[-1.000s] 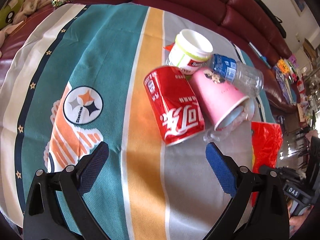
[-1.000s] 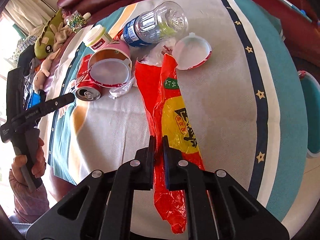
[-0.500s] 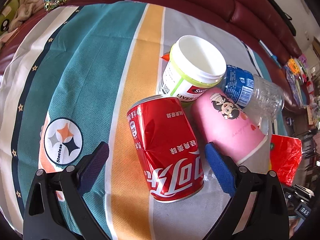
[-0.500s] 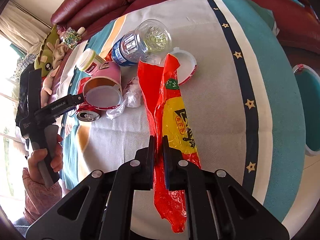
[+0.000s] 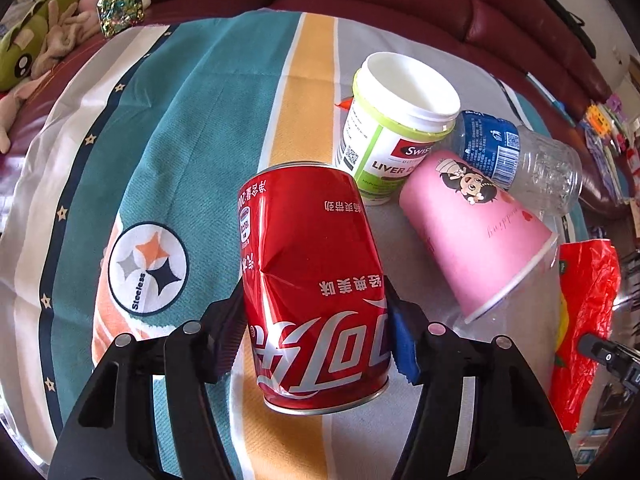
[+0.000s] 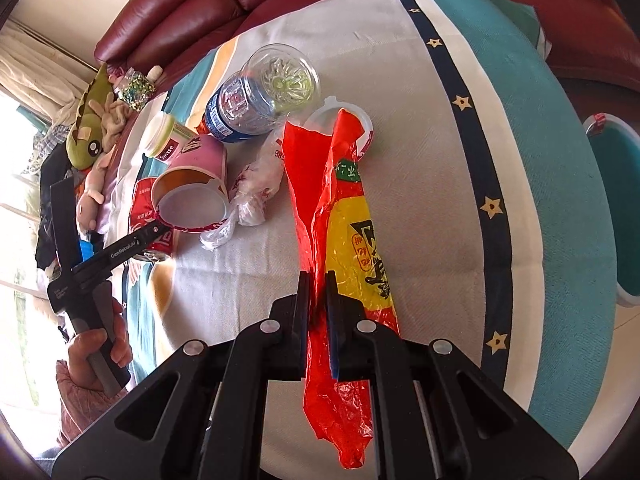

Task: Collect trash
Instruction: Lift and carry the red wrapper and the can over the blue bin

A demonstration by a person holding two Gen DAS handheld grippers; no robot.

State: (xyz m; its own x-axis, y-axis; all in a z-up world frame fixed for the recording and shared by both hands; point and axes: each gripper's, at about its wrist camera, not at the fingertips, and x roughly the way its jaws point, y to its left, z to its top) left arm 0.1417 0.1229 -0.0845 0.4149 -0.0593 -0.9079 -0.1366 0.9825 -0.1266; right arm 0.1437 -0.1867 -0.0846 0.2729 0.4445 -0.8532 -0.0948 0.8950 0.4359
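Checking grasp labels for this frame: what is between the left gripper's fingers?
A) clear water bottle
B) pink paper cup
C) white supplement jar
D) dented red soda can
D: in the left wrist view the left gripper has its pads on either side of the dented red soda can, and its jaws have just been closing on it; the pink paper cup lies beside it, outside the fingers.

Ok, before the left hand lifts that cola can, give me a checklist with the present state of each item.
1. Red can sits between the left gripper pads: ok; jaws have just been closing.
2. Pads pressing firmly on both sides: cannot tell.
3. Can already dented at its middle, so it may give: not ok.
4. Pink cup apart from the can, free of the lift path: ok.
5. Right gripper shut on the red bag: ok.
6. Bag mouth open to receive the can: not ok, it lies flat.
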